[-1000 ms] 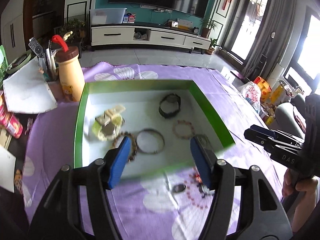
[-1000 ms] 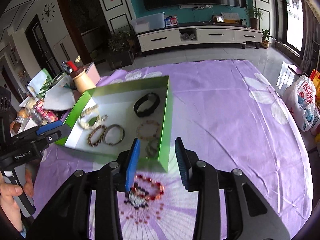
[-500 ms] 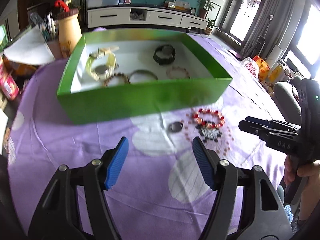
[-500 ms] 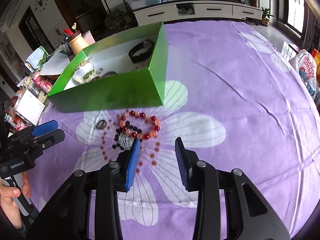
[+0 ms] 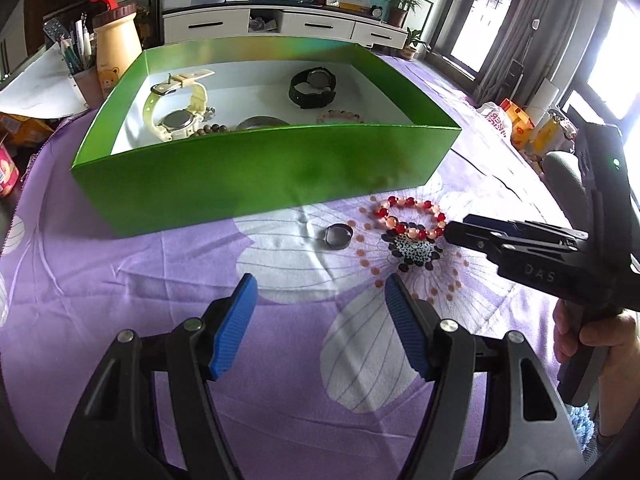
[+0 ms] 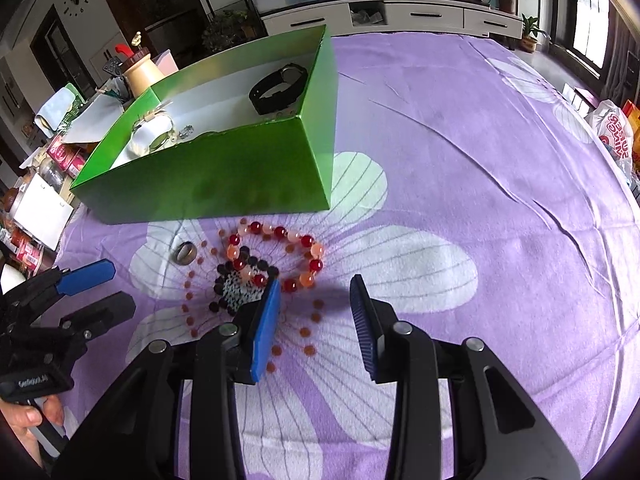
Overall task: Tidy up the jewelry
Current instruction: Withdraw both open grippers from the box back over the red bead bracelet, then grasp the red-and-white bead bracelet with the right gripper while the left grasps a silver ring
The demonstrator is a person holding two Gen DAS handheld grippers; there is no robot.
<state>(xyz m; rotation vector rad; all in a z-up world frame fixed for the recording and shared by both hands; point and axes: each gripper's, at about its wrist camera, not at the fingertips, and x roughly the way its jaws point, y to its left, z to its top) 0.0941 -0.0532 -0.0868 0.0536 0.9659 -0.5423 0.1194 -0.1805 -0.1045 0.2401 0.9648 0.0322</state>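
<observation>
A green box (image 5: 256, 176) (image 6: 224, 184) holds a cream watch (image 5: 180, 116), a black watch (image 5: 312, 86) (image 6: 280, 88) and several bracelets. On the purple cloth in front of it lie a red and orange bead bracelet (image 5: 412, 216) (image 6: 280, 256), a black and white bead bracelet (image 5: 414, 250) (image 6: 236, 288) and a metal ring (image 5: 338, 236) (image 6: 185, 253). My left gripper (image 5: 320, 312) is open and empty, low over the cloth just short of the ring. My right gripper (image 6: 316, 308) is open, its left fingertip beside the bead bracelets.
A cream bottle with a red cap (image 5: 116, 44) and a pen holder (image 5: 76, 60) stand left of the box, with papers and packets (image 6: 44, 208) at the table's left edge. A plastic bag (image 6: 612, 132) lies beyond the right edge.
Both grippers have dropped from above the box to low over the cloth in front of it and moved closer to the loose jewelry. Both stayed open.
</observation>
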